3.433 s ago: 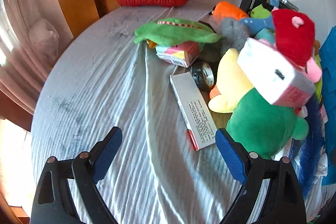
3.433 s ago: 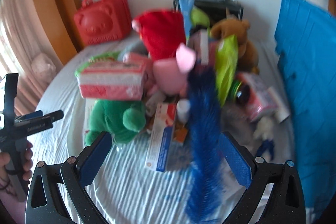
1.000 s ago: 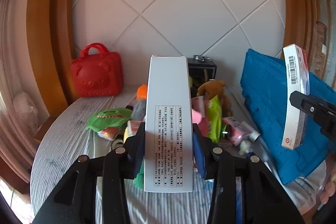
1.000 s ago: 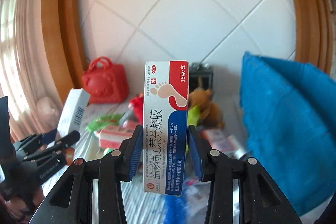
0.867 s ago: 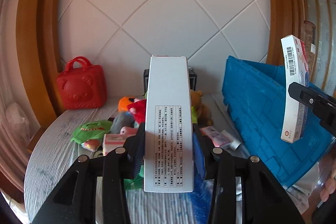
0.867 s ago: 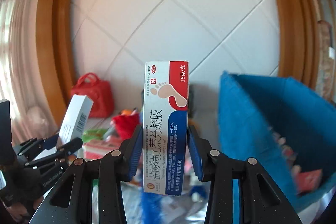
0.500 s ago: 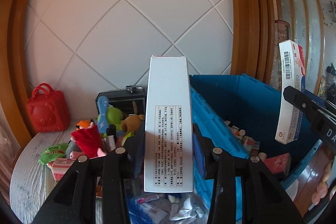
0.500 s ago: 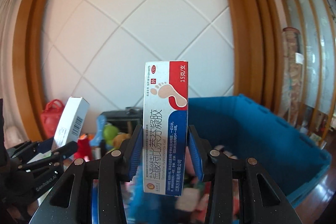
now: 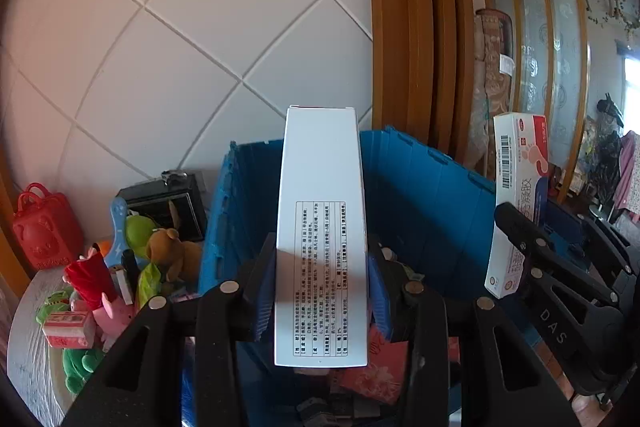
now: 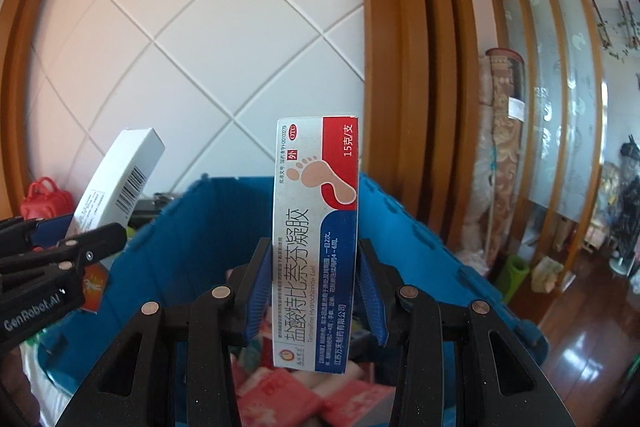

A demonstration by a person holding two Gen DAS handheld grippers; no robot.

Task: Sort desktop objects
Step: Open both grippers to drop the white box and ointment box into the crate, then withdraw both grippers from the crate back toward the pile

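Observation:
My left gripper (image 9: 321,291) is shut on a tall white box with small printed text (image 9: 321,227), held upright over the blue bin (image 9: 424,187). My right gripper (image 10: 315,285) is shut on a white, red and blue foot-cream box (image 10: 316,239), also upright above the blue bin (image 10: 412,239). In the left wrist view the foot-cream box (image 9: 518,195) and right gripper (image 9: 516,251) show at the right. In the right wrist view the white box (image 10: 120,179) and left gripper (image 10: 80,247) show at the left. Red and pink packets (image 10: 288,399) lie in the bin.
A round table (image 9: 28,367) at lower left carries plush toys (image 9: 92,279), a pink box (image 9: 70,323), a red bear case (image 9: 42,231) and a black case (image 9: 168,203). A tiled wall, wooden frame (image 9: 404,39) and glass partition stand behind; wooden floor (image 10: 580,327) lies at right.
Both grippers have swung right from the table to above the blue bin, each still clamped on its box. The toy pile has slid to the left edge of view.

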